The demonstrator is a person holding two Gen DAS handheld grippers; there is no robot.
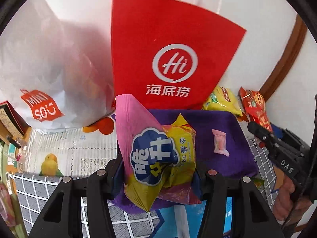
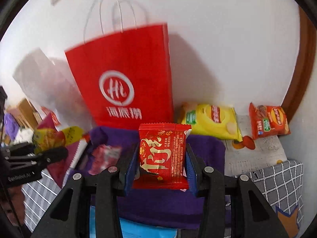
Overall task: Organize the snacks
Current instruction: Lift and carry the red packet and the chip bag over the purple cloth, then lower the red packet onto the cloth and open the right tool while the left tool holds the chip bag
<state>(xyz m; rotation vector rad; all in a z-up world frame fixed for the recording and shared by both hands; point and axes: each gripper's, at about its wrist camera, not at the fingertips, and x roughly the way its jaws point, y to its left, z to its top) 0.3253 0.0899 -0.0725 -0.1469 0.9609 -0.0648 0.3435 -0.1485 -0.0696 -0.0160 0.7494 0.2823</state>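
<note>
Jaws on your left gripper (image 1: 158, 175) are clamped on a bundle of snacks: a pink-and-yellow snack bag (image 1: 138, 148) with a blue cloud label, and a yellow sweet-potato-strip packet (image 1: 183, 148) pressed against it. Both hang over the purple cloth bin (image 1: 223, 123), where a small pink wrapped candy (image 1: 220, 143) lies on the fabric. Behind the bin stands the red Haidilao paper bag (image 1: 168, 45), with a white Miniso bag (image 1: 45, 63) to its left. A yellow chip bag (image 1: 222, 101) and a red chip bag (image 1: 255, 105) lie by the wall to the right. Your right gripper (image 1: 277, 144) shows at the right edge, with a red packet just past its tip.

From your right wrist, the jaws of that gripper (image 2: 161, 165) are closed on a red snack packet with gold lettering (image 2: 163, 154), held upright over the purple bin (image 2: 208, 148). The paper bag (image 2: 122, 75) stands right behind it. Yellow chips (image 2: 212, 121) and red chips (image 2: 268, 120) rest on the table (image 2: 257, 156) against the wall, apart from each other. Your left gripper (image 2: 47, 154) sits at the left, with its snack bundle (image 2: 51, 136) blurred there.
</note>
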